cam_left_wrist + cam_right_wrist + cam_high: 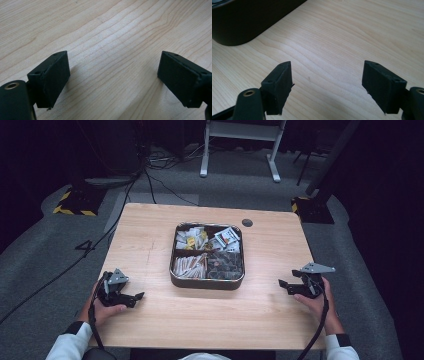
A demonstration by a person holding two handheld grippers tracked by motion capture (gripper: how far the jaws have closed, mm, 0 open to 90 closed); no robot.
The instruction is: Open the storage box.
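A dark square tray (206, 281) with several compartments sits at the middle of the wooden table (150, 235); it holds white and yellow packets, paper sticks and dark pods. My left gripper (136, 297) rests near the table's front left, held in a hand, open and empty; in the left gripper view (113, 72) only bare wood lies between its jaws. At the front right my right gripper (283, 285) points toward the tray, open with nothing in it. The right gripper view (327, 80) has the tray's dark wall (249, 20) at its upper left.
A small dark round disc (247, 223) lies on the table behind the tray's right corner. Cables (150, 180) run over the grey floor beyond the table, with a white stand (240, 140) and black stand feet at the back.
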